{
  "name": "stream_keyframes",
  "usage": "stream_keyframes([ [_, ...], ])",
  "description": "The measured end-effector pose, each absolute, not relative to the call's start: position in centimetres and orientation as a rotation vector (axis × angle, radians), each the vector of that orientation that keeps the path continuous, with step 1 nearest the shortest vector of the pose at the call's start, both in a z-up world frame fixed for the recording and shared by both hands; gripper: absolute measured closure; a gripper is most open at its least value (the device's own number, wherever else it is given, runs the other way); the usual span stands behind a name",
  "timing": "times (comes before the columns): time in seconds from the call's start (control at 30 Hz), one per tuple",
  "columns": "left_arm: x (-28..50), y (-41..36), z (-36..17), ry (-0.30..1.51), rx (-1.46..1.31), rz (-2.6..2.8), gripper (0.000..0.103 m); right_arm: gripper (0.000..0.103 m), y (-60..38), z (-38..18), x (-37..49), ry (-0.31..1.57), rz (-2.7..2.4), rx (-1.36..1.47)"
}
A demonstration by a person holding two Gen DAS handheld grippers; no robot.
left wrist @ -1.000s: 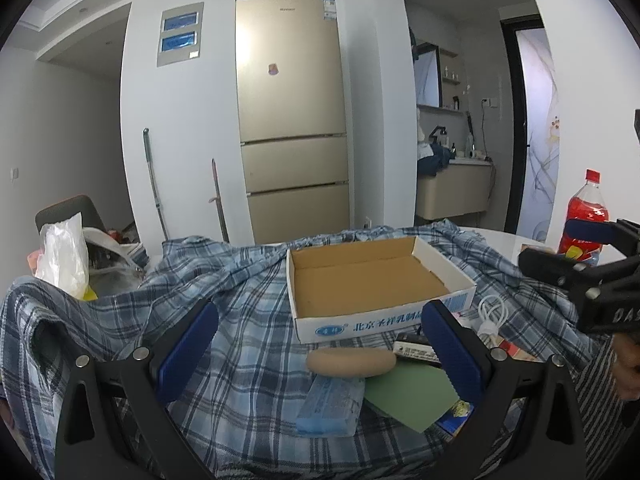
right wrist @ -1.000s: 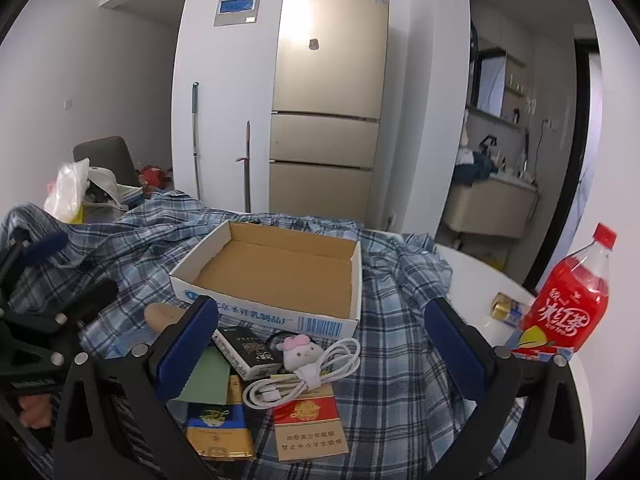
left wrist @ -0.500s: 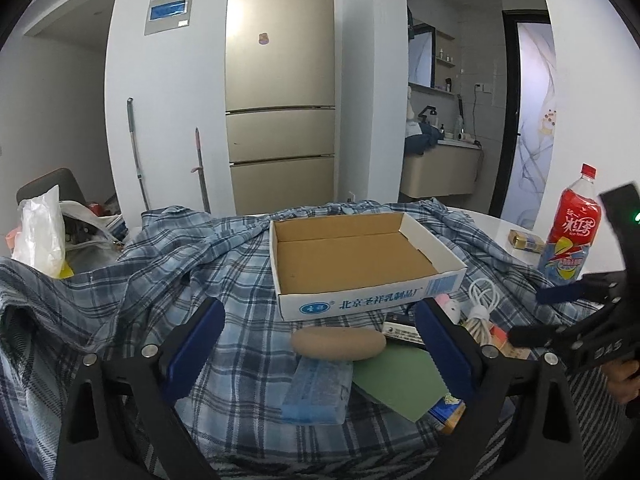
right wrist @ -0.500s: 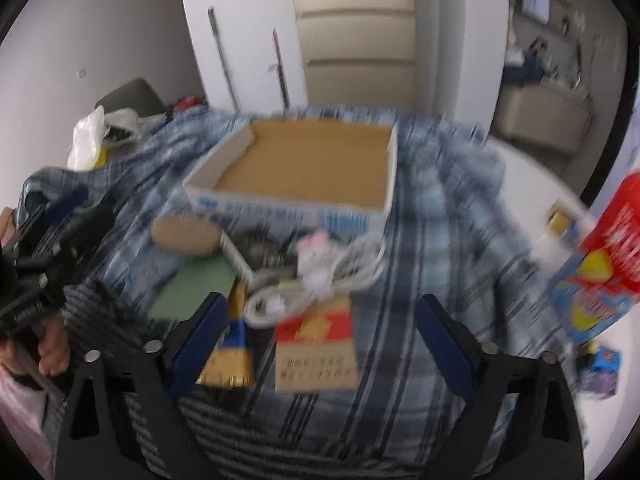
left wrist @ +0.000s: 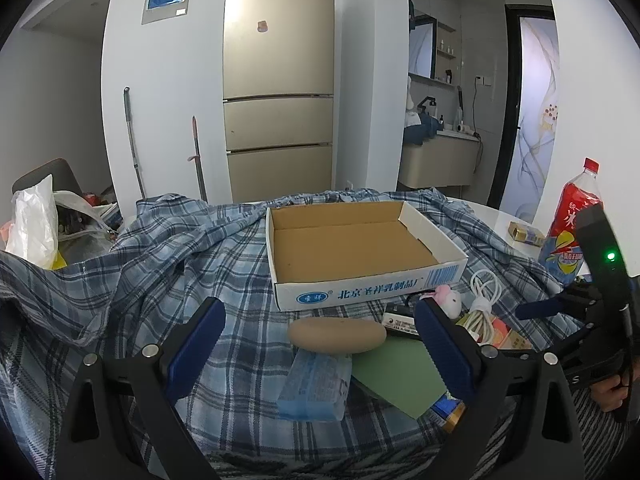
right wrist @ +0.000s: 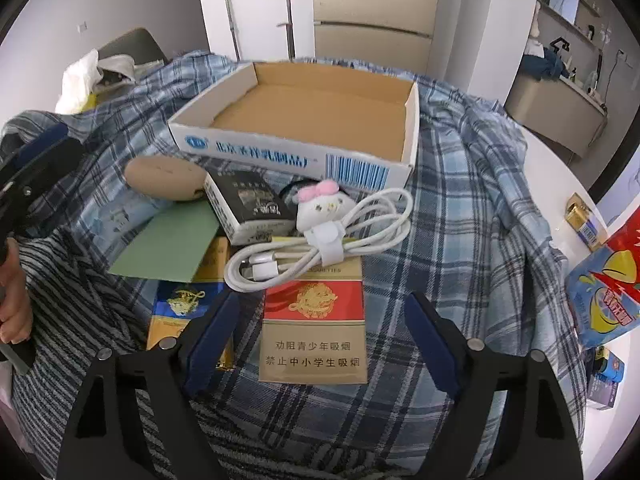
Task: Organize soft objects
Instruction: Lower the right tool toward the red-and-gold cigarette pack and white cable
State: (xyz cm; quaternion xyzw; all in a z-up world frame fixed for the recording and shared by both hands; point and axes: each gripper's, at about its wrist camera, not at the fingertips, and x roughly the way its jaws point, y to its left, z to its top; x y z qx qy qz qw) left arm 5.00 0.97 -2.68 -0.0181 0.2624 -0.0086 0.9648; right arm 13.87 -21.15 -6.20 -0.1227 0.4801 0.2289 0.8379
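Here, left gripper point(left wrist: 318, 334) jaws wide and bare; right gripper point(right wrist: 320, 322) jaws closing, ungripping, astride the cigarette pack point(right wrist: 314, 330).

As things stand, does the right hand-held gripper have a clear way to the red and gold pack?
Probably yes: the right hand-held gripper, jaws closing, already straddles the red and gold pack, with nothing on this end; only the white cable overlaps its far edge.

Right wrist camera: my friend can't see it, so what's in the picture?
The right gripper, jaws closing with nothing gripped, hangs over a red and gold cigarette pack on a blue plaid cloth. Behind it lie a coiled white cable, a small plush toy and an empty cardboard box.
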Motion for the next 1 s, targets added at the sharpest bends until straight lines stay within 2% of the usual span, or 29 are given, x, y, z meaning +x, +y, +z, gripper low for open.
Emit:
stream_keyframes([
  [0.23, 5.2, 1.0, -2.7, 0.530, -0.028, -0.021, 0.006, 0.031, -21.2, -7.0, 14.2, 1.051, 0.491, -0.251],
  [0.4, 5.2, 0.7, -2.8, 0.532, -0.018, -0.020, 0.006, 0.047, -20.7, -7.6, 14.2, 1.069, 0.495, -0.277],
  [0.67, 5.1, 0.6, -2.9, 0.531, -0.018, -0.022, 0.006, 0.048, -21.0, -7.6, 14.1, 1.060, 0.504, -0.271],
  [1.0, 5.1, 0.3, -3.0, 0.527, -0.013, -0.025, 0.006, 0.048, -20.7, -6.6, 12.7, 0.959, 0.487, -0.309],
])
